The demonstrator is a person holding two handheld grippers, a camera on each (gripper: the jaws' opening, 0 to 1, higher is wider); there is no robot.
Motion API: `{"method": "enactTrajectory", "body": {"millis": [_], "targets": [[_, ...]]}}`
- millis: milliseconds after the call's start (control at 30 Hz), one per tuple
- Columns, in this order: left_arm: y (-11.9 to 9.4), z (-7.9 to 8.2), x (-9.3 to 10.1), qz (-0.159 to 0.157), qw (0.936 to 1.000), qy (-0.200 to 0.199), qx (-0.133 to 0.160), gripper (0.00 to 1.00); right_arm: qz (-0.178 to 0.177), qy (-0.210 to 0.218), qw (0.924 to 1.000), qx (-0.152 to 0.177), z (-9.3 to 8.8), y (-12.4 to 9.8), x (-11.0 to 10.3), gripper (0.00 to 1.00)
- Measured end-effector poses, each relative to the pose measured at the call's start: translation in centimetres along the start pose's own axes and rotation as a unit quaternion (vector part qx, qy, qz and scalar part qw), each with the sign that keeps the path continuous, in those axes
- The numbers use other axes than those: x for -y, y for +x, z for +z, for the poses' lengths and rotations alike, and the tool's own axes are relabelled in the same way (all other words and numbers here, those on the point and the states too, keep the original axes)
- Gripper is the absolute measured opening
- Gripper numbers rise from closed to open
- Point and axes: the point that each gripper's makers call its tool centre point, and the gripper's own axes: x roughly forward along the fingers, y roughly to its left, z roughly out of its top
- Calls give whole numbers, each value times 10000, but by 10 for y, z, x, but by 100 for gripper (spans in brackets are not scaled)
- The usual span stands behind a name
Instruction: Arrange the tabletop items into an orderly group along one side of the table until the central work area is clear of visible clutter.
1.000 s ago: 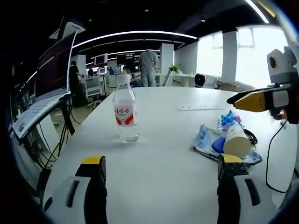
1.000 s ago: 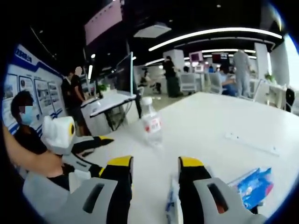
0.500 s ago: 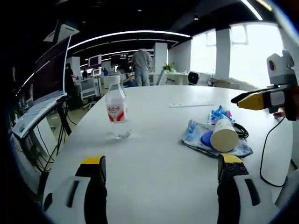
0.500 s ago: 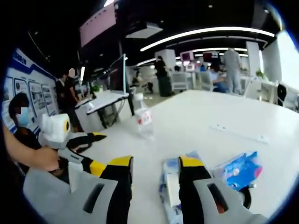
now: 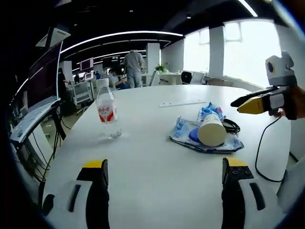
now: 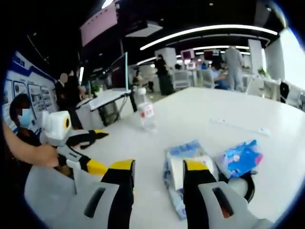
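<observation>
In the left gripper view the water bottle (image 5: 106,113) stands upright left of centre on the white table (image 5: 157,176), clear plastic with a white cap and a red and white label. Right of centre lies the clutter: a paper cup (image 5: 211,132) tipped on its side, its base toward my camera, resting on a flat blue and white packet (image 5: 183,134). Just behind it sits a crumpled blue wrapper (image 5: 208,111), and a black cable (image 5: 259,157) loops from beside the pile toward the table's right edge. Further back a flat white strip (image 5: 183,103) lies on the tabletop.

My left gripper (image 5: 164,172) rises from the bottom of that frame with its jaws spread wide, holding nothing, above bare table. My right gripper (image 5: 248,102) comes in at the right edge, its yellow and black tips close together and pointing left, above the pile without touching it.

In the right gripper view my right gripper (image 6: 156,172) has its jaws set narrowly apart and empty; the cup (image 6: 189,169) and packet (image 6: 177,182) show just past the right jaw, partly hidden by it. The blue wrapper (image 6: 240,157) lies to the right, the bottle (image 6: 145,110) stands above centre. My left gripper (image 6: 85,138) is at the left of that frame, held in my hand (image 6: 47,155).

Behind the table are desks, monitors (image 5: 45,76) and standing people (image 6: 233,64).
</observation>
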Motion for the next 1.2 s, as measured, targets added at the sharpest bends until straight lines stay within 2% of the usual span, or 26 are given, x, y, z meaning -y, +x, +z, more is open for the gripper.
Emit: {"method": "enactTrajectory", "body": {"millis": [300, 533, 767, 1200], "targets": [[-21, -8, 10, -83, 9997, 217, -61, 99, 4, -104, 9998, -174, -16, -13, -2, 37], [-31, -11, 15, -155, 9998, 137, -47, 99, -11, -104, 9996, -252, -22, -21, -1, 37], [-42, -3, 22, -230, 9995, 191, 60, 99, -23, -135, 9995, -271, -26, -30, -1, 37], [-69, 0, 40, -442, 9986, 292, 76, 99, -9, -235, 9990, -391, -34, -41, -2, 36]]}}
